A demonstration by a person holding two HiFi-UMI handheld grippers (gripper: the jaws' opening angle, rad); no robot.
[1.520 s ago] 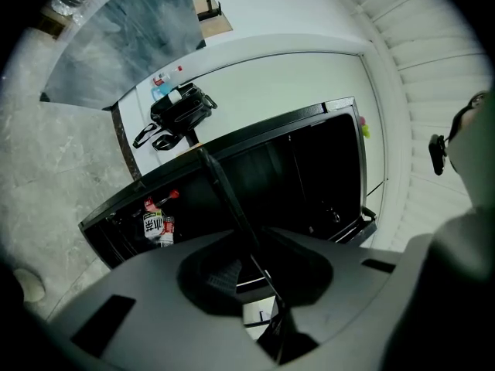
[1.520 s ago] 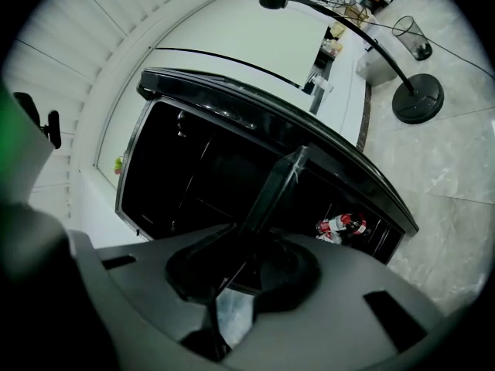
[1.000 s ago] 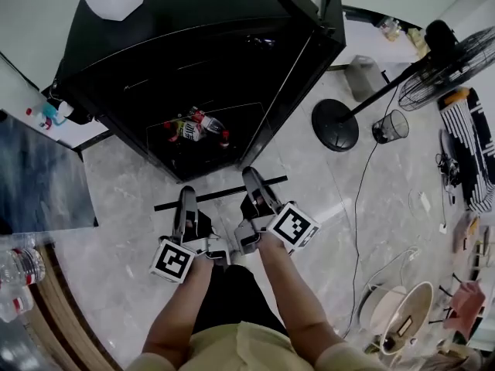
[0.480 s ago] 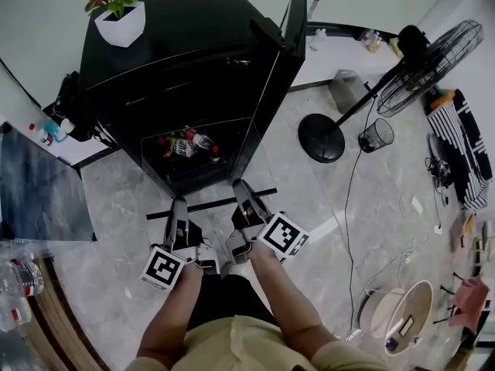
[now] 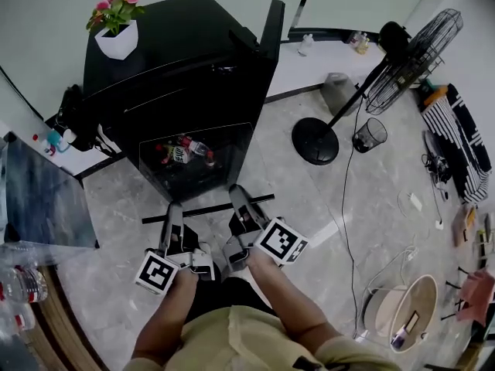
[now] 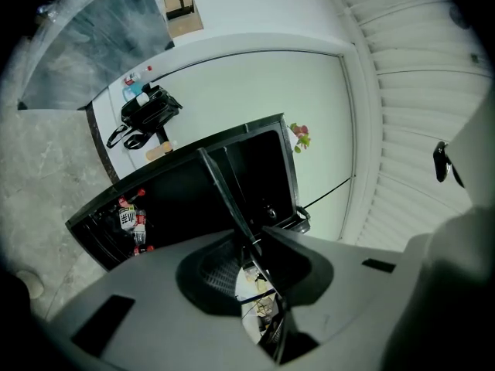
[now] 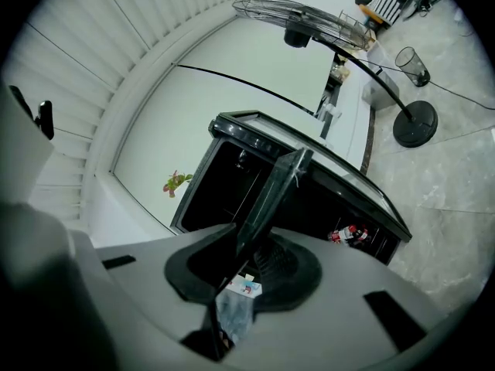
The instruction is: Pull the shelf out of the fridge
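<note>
A glass shelf (image 5: pixel 213 178) with a black front strip (image 5: pixel 207 208) hangs level in front of the open black fridge (image 5: pixel 178 68). My left gripper (image 5: pixel 175 212) is shut on the strip's left part and my right gripper (image 5: pixel 239 196) is shut on its right part. In the left gripper view the shelf (image 6: pixel 224 192) runs edge-on as a thin dark line into the left gripper (image 6: pixel 249 247). In the right gripper view the shelf (image 7: pixel 272 188) stands edge-on, pinched by the right gripper (image 7: pixel 246 247). Whether the shelf's far edge still sits inside the fridge I cannot tell.
Bottles (image 5: pixel 182 151) lie low inside the fridge and a flower pot (image 5: pixel 116 35) stands on top. The fridge door (image 5: pixel 271 29) is swung open to the right. A standing fan (image 5: pixel 410 56) with round base (image 5: pixel 315 141) and a bin (image 5: pixel 370 134) are at right. A glass table (image 5: pixel 39 199) is at left.
Both grippers have drawn back from the fridge with the shelf between them. The shelf's strip now sits farther from the fridge opening.
</note>
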